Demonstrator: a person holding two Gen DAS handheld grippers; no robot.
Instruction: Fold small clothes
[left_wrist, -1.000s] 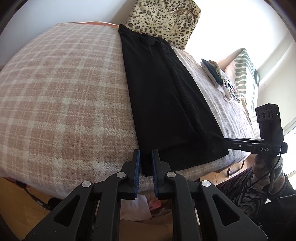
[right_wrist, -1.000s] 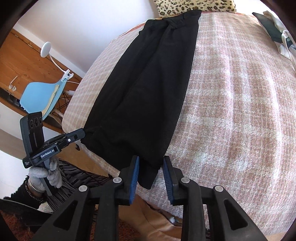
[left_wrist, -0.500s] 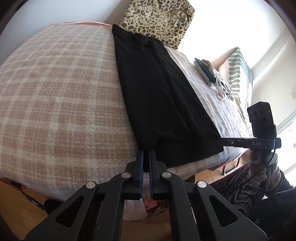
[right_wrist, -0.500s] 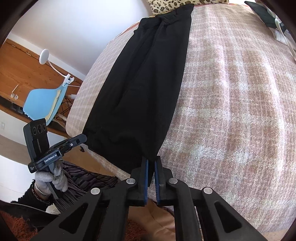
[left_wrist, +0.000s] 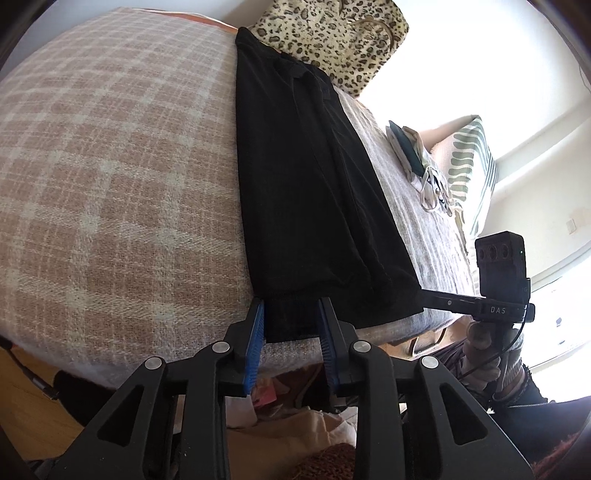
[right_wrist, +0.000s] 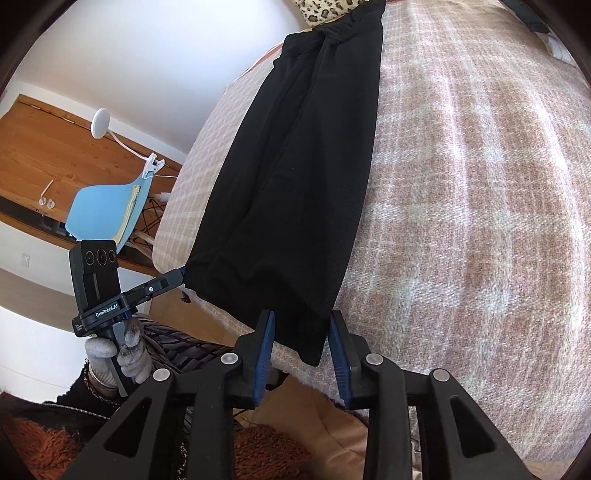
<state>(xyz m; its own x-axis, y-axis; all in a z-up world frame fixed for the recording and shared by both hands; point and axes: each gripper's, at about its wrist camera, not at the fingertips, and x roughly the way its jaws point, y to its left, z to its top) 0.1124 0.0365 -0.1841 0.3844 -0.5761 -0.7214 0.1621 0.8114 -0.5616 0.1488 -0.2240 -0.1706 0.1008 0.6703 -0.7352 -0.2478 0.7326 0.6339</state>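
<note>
Both jaws wide open now: left hand-held gripper and right hand-held gripper each straddle a hem corner of the long black folded garment, gripping nothing. It stretches straight ahead of them across the pink plaid bed blanket.

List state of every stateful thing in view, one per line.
black garment: folded into a long strip, flat on the plaid blanket, hem overhanging its edge
left tool: open, straddling the hem corner
right tool: open, straddling the other corner
</note>
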